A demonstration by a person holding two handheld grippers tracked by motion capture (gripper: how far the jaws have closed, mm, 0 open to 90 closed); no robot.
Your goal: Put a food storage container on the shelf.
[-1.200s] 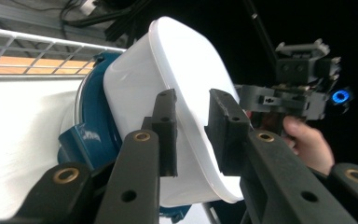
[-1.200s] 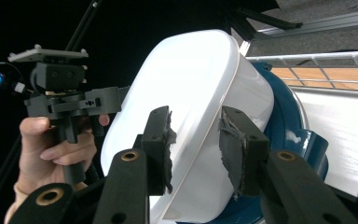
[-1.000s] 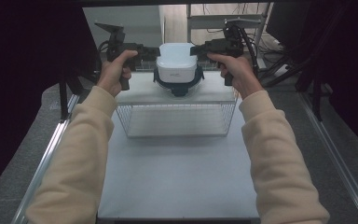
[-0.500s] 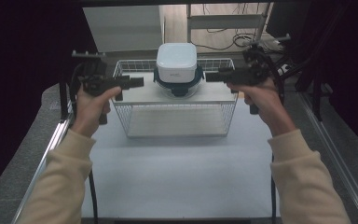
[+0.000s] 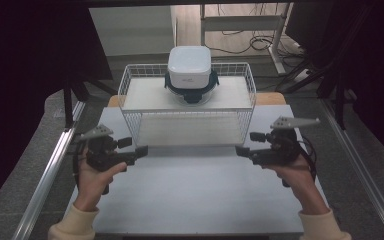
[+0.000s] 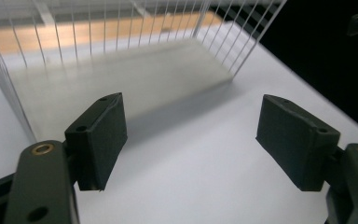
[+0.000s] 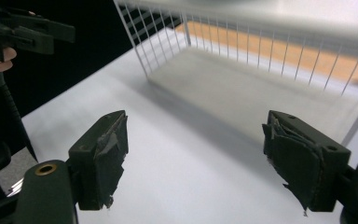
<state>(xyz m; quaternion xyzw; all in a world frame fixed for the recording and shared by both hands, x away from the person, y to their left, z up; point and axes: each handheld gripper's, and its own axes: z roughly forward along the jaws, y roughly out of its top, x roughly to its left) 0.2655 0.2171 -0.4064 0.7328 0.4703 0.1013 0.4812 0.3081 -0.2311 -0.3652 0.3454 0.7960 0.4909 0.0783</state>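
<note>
The person wears cream knit sleeves [image 5: 75, 227] with ribbed cuffs. Each hand carries a black tool: the left tool [image 5: 142, 151] and right tool [image 5: 239, 150] have grey three-cornered top plates, black cables and brass-ringed screw holes.

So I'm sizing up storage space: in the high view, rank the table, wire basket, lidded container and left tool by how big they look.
1. Table
2. Wire basket
3. Lidded container and left tool: they look roughly alike, and the tool sits nearer the camera, so I won't rank those two.
</note>
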